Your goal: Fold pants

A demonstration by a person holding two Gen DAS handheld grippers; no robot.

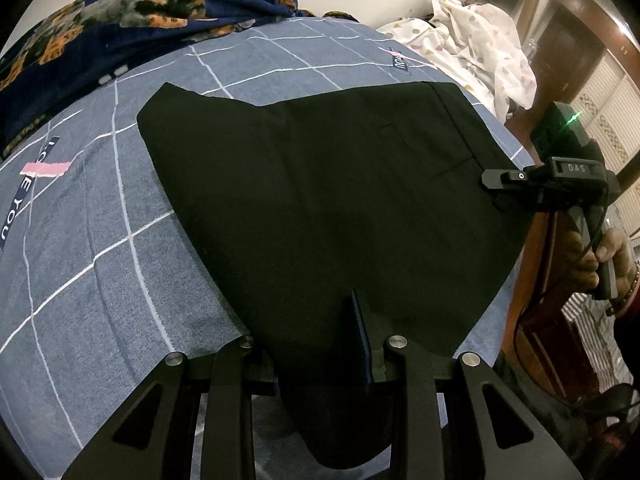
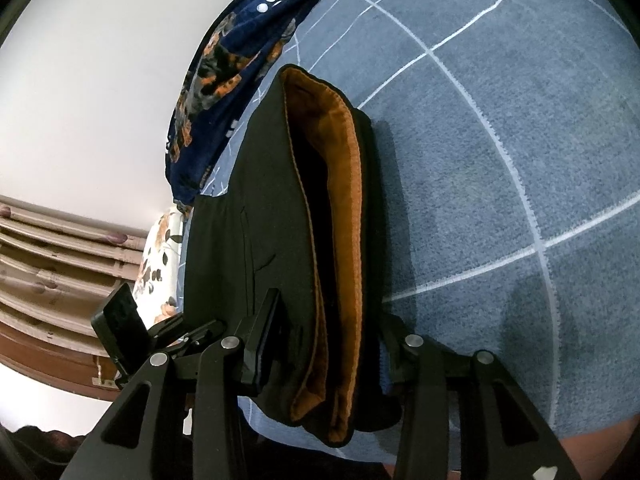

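Observation:
Black pants (image 1: 320,184) lie folded flat on the blue checked bedsheet (image 1: 100,260). At the bottom of the left wrist view my left gripper (image 1: 320,344) is shut on their near edge. One blue-padded finger (image 1: 360,336) shows; the fabric covers the other. My right gripper (image 1: 504,178) reaches in from the right at the waistband, held by a hand (image 1: 600,256). In the right wrist view the pants (image 2: 280,220) show an orange lining (image 2: 344,200). The layered waistband end sits between the fingers of my right gripper (image 2: 324,344), which is shut on it.
A dark blue floral blanket (image 1: 120,20) is bunched along the far side of the bed. A white patterned cloth (image 1: 480,40) lies at the far right corner. The wooden bed frame (image 1: 540,280) runs along the right edge. Curtains (image 2: 60,260) hang beyond the bed.

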